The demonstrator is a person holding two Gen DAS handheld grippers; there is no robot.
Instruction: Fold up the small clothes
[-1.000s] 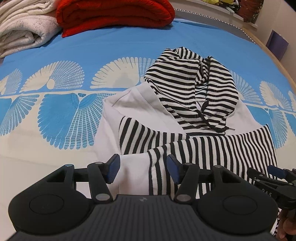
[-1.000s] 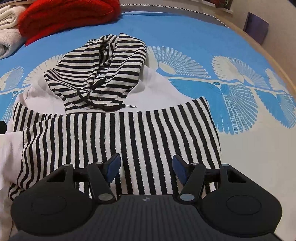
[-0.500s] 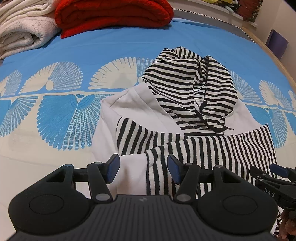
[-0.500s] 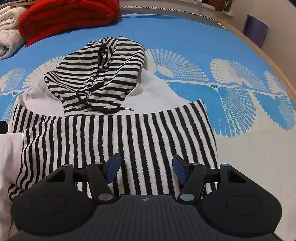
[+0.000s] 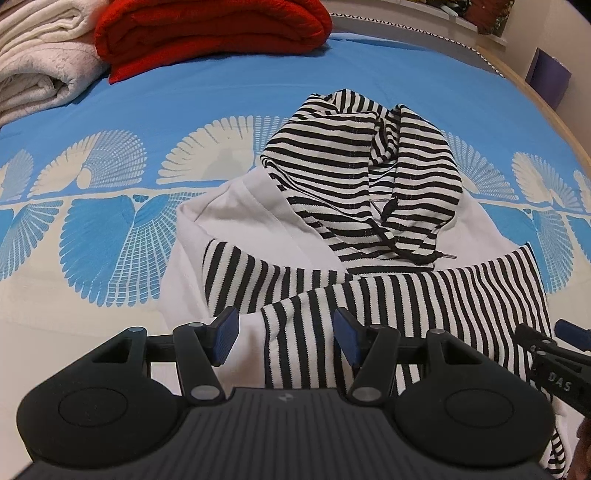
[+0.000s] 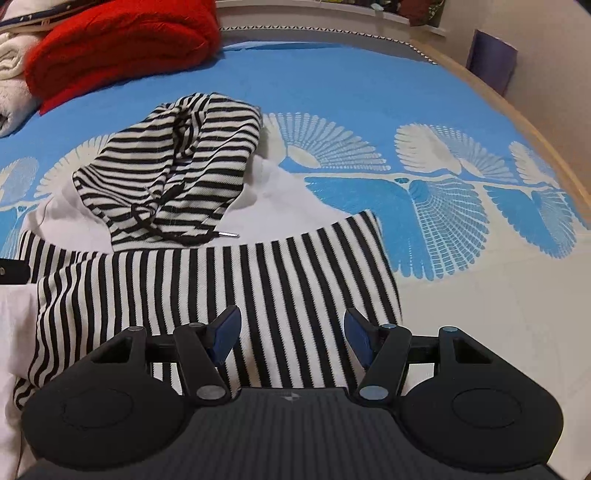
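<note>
A small white hoodie (image 5: 236,206) with a black-and-white striped hood (image 5: 369,177) lies on the blue bedspread, its striped sleeves (image 5: 424,295) folded across the body. My left gripper (image 5: 286,336) hovers open over the near left part, where white cloth meets a striped sleeve end. In the right wrist view the hood (image 6: 177,166) lies at upper left and the striped sleeve (image 6: 221,280) spans the middle. My right gripper (image 6: 291,332) stands open above the sleeve's near edge, nothing pinched. The right gripper's tip (image 5: 554,354) shows at the left view's right edge.
A folded red blanket (image 5: 210,33) and cream towels (image 5: 40,62) sit at the far left of the bed. The bedspread (image 6: 443,206) has a pale fan pattern. A wooden bed edge (image 6: 517,110) curves along the right, with a purple box (image 6: 491,59) beyond it.
The left gripper has drifted slightly left and lower over the hoodie's near edge. The right gripper has barely moved. Both stay open.
</note>
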